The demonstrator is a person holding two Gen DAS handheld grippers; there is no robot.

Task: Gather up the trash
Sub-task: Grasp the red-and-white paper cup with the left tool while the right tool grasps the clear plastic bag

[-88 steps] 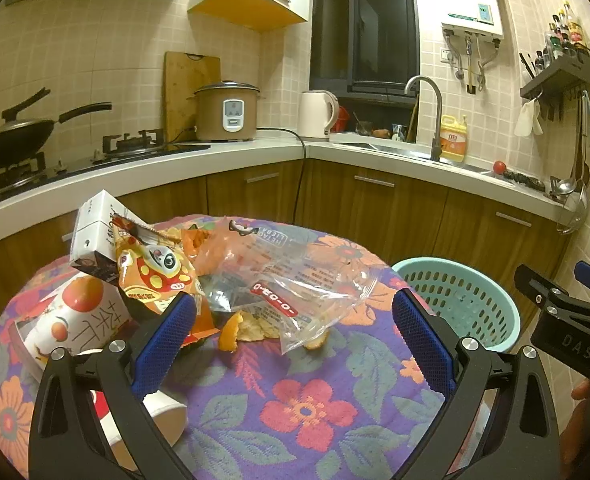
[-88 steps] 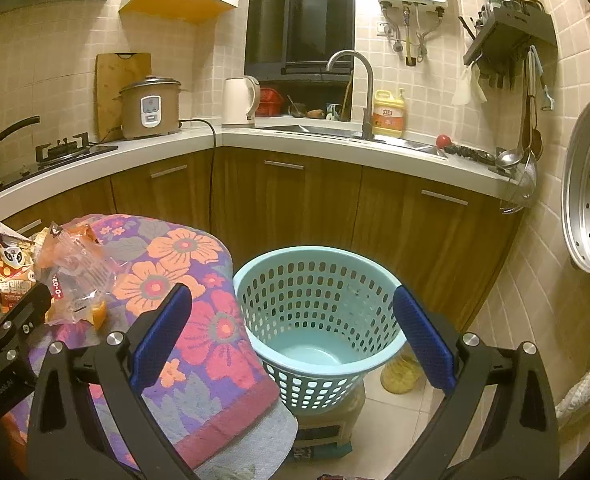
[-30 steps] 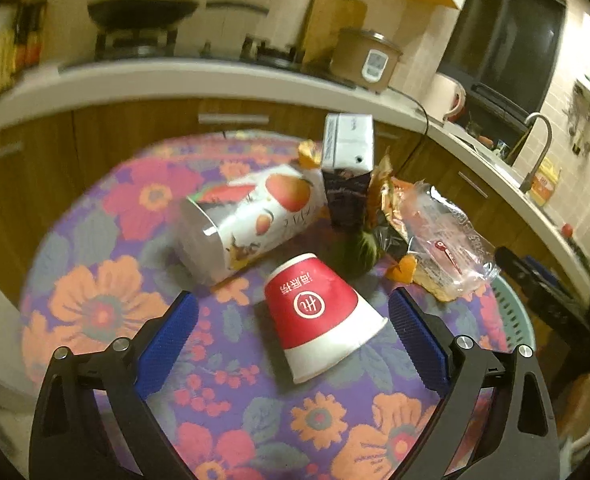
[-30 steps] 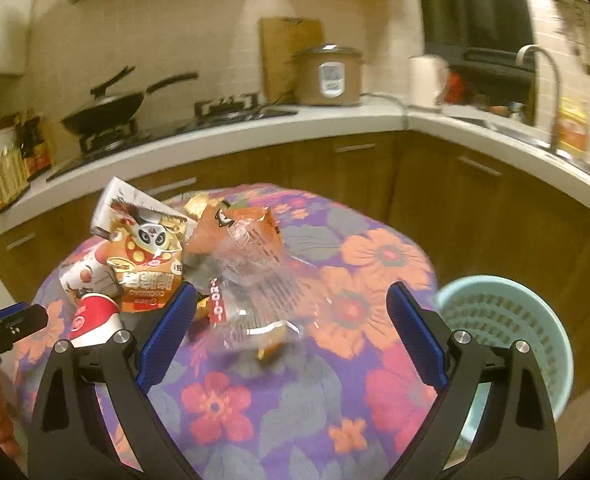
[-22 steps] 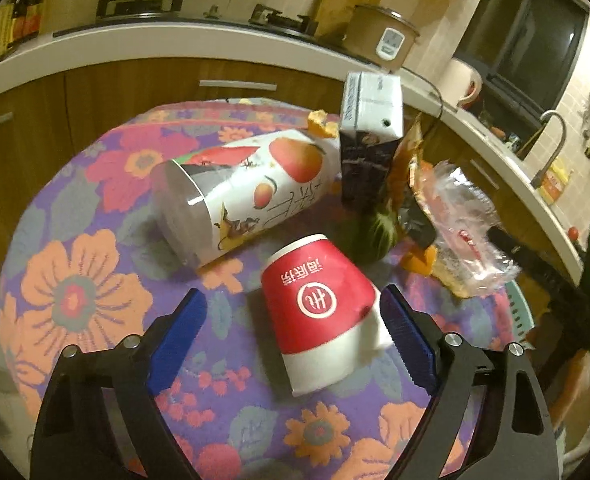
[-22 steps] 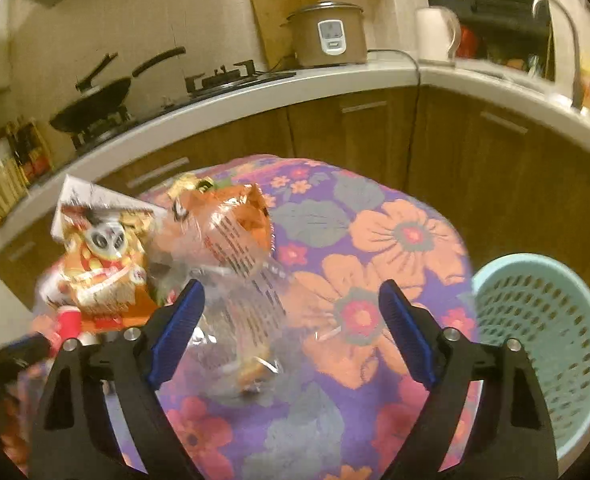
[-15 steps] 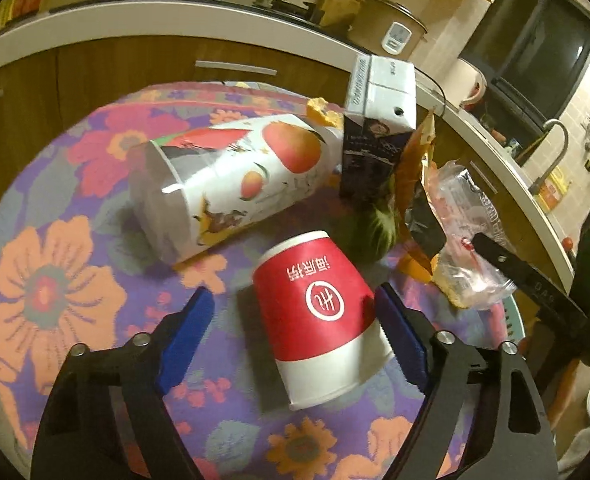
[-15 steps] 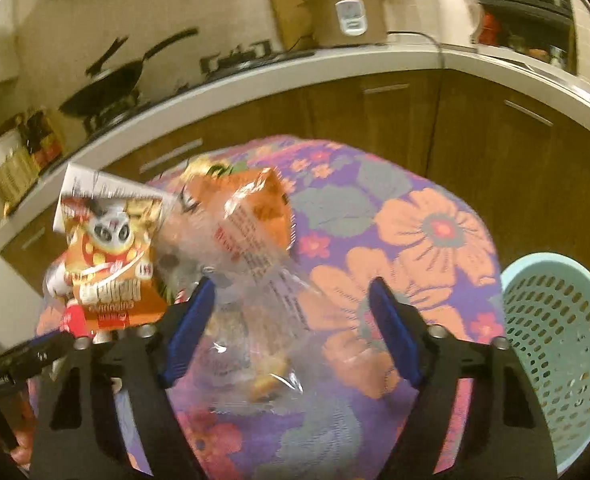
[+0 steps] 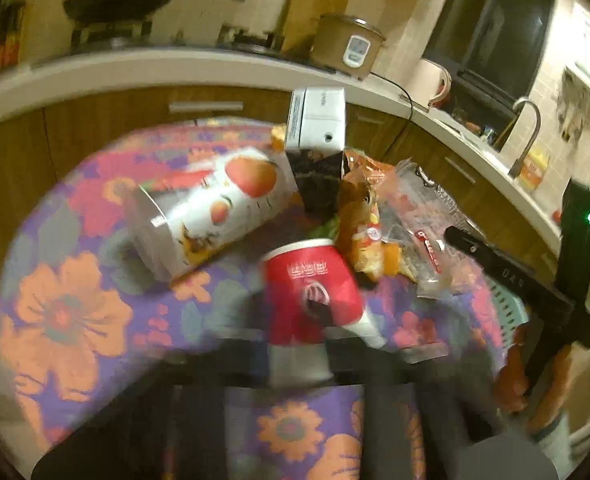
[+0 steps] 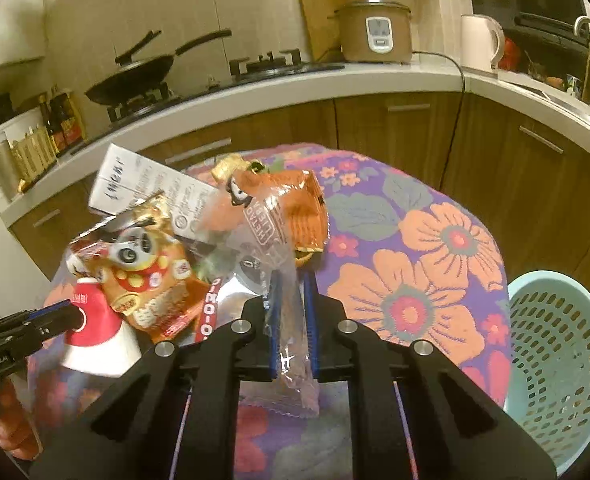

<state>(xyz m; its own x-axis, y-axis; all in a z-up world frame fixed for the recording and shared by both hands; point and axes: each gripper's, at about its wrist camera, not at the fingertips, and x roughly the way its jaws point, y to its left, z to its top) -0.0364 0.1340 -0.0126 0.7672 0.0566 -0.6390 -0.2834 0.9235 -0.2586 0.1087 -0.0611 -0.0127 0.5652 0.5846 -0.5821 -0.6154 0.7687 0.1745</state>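
Observation:
Trash lies piled on the flowered tablecloth (image 10: 435,280). My right gripper (image 10: 291,312) is shut on a clear plastic bag (image 10: 271,232) that holds an orange wrapper. My left gripper (image 9: 307,320) is closed around a red and white paper cup (image 9: 311,296) lying on its side; the view is blurred. It shows at the left of the right wrist view (image 10: 47,320), on the cup (image 10: 95,336). A panda snack bag (image 10: 143,276), a white carton (image 9: 315,120) and a peach-print tub (image 9: 211,216) lie in the pile.
A light blue laundry-style basket (image 10: 559,360) stands on the floor right of the table. The kitchen counter (image 10: 255,88) with stove, wok (image 10: 135,72) and rice cooker (image 10: 375,32) curves behind. The right gripper's body (image 9: 515,276) crosses the left wrist view.
Both grippers moved in and closed. The right one took hold of the clear plastic bag. The left one closed around the red cup.

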